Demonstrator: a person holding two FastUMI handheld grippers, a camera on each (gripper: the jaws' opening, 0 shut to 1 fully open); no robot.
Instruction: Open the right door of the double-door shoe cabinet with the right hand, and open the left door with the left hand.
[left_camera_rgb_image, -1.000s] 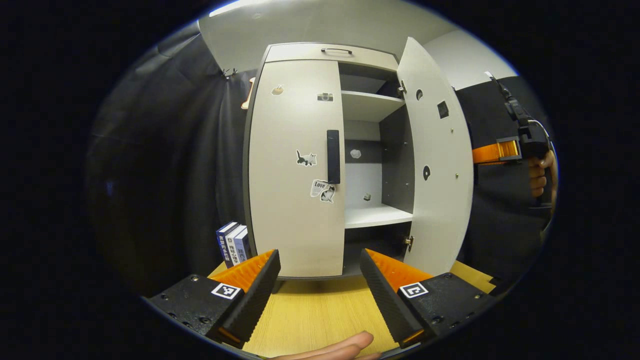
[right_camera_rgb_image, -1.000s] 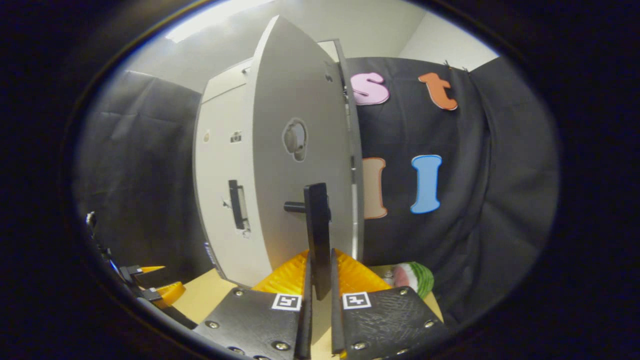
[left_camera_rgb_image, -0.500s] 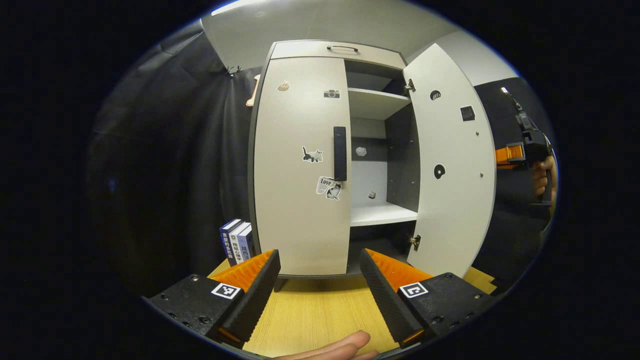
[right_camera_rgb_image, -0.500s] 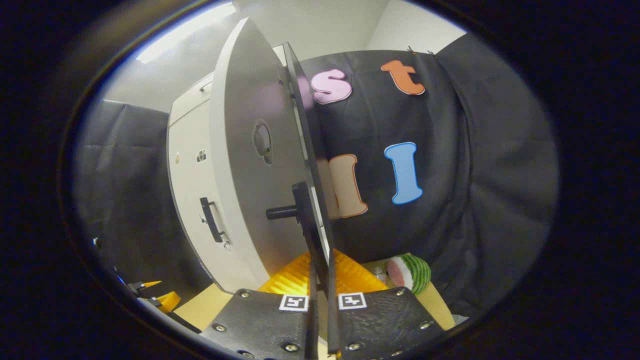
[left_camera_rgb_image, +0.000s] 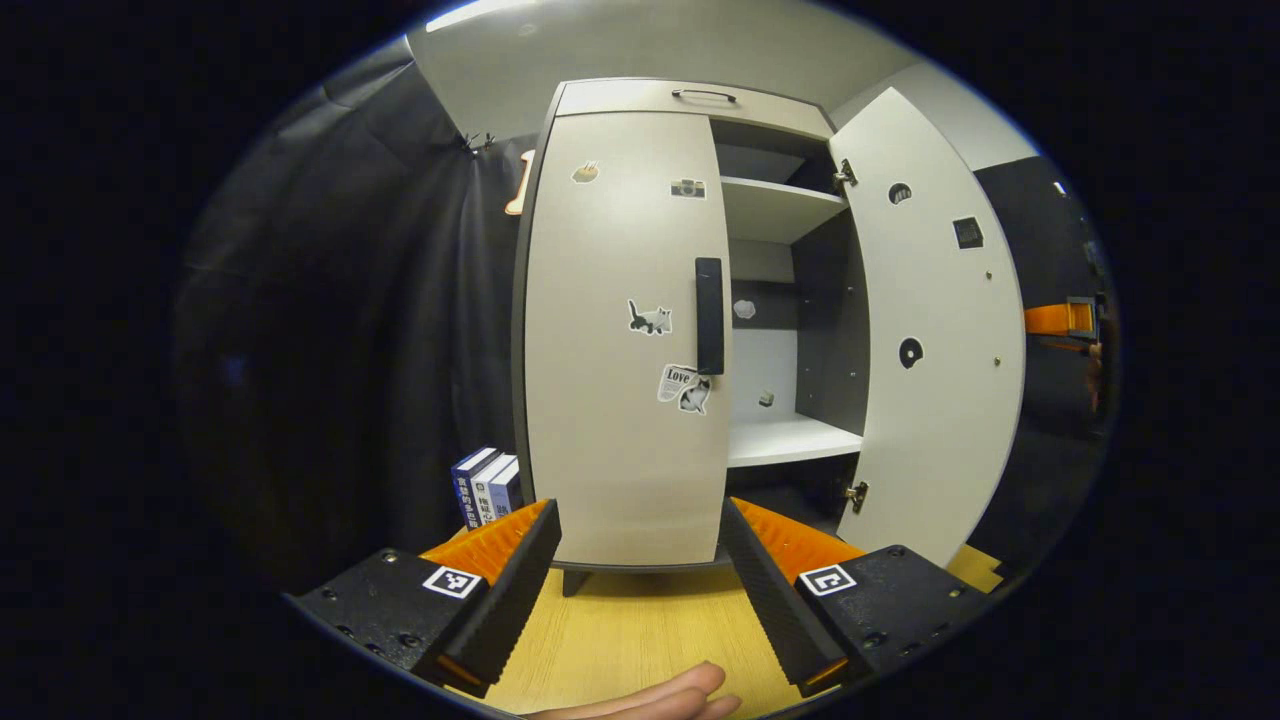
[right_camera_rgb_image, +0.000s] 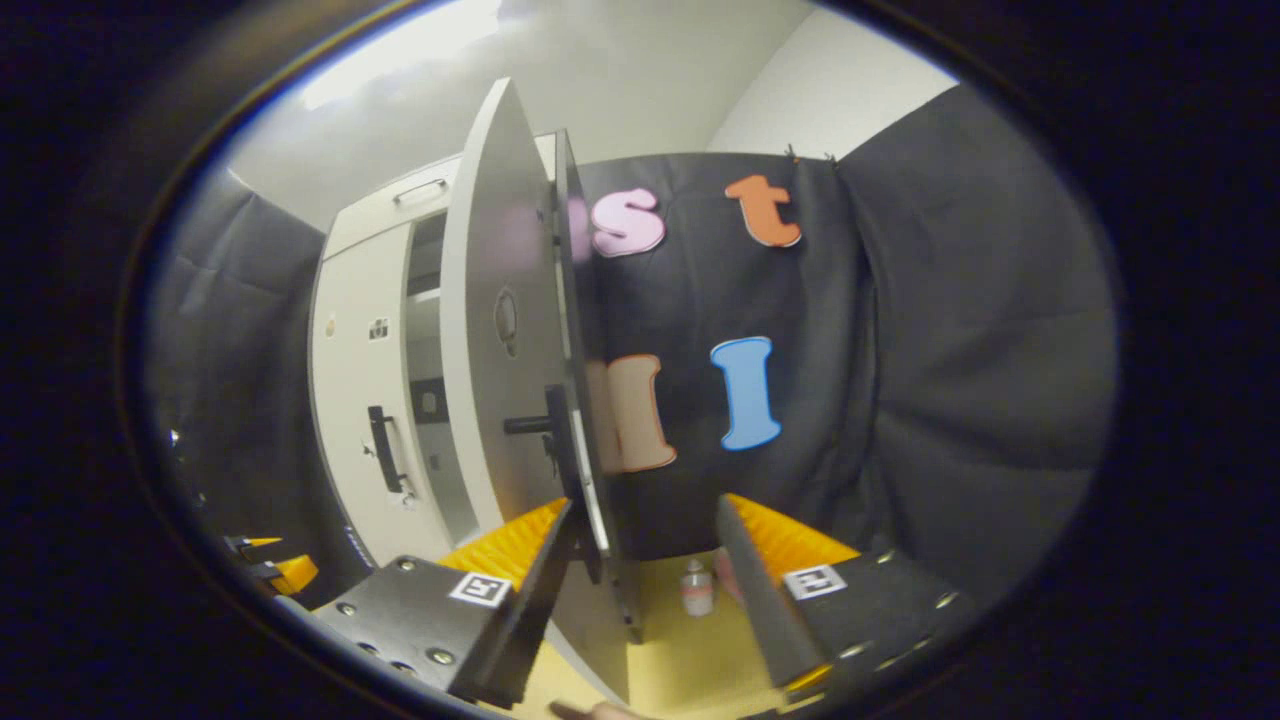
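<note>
The pale shoe cabinet (left_camera_rgb_image: 640, 100) stands on the wooden table. Its left door (left_camera_rgb_image: 620, 330) is shut, with stickers on it and a dark upright handle (left_camera_rgb_image: 709, 315) at its inner edge. The right door (left_camera_rgb_image: 935, 330) is swung wide open and bare shelves show behind it. My left gripper (left_camera_rgb_image: 640, 590) is open, low in front of the left door and apart from it. In the right gripper view the right door (right_camera_rgb_image: 500, 330) is nearly edge-on, and its handle (right_camera_rgb_image: 555, 440) sits just above my open right gripper (right_camera_rgb_image: 640, 590), untouched by the fingers. The right gripper (left_camera_rgb_image: 1060, 320) also peeks out past the open door.
Three books (left_camera_rgb_image: 485, 485) stand left of the cabinet on the wooden table (left_camera_rgb_image: 640, 630). A small bottle (right_camera_rgb_image: 697, 588) stands on the table beyond the right door. A hand's fingers (left_camera_rgb_image: 650, 700) show at the bottom edge. A drawer handle (left_camera_rgb_image: 703, 95) tops the cabinet.
My right gripper swung the right door wider, then opened and let go of its handle. The left gripper stayed open and drifted slightly left.
</note>
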